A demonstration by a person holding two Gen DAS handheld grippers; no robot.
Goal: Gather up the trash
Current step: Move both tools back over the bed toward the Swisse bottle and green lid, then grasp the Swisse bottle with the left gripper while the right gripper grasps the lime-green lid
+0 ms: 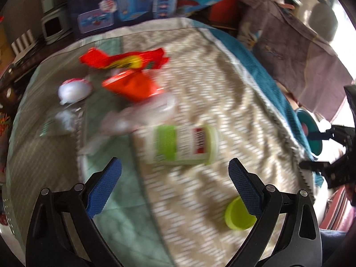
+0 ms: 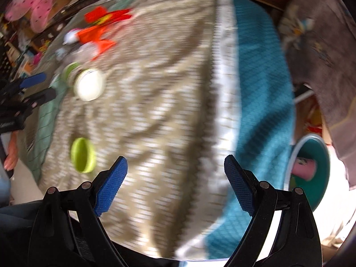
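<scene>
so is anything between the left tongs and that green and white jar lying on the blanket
Nothing visible. The left tongs are open with the jar lying on its side just ahead of the tips, only bare blanket between them. The loose green cap lies off by the right finger, out of the path.

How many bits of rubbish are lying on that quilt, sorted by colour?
Red or orange wrappers: 2
Green-labelled tub, lying on its side: 1
Loose green lid: 1
White and red ball: 1
Clear or whitish crumpled plastic: 2, blurred, so roughly
Total: about 7
</scene>
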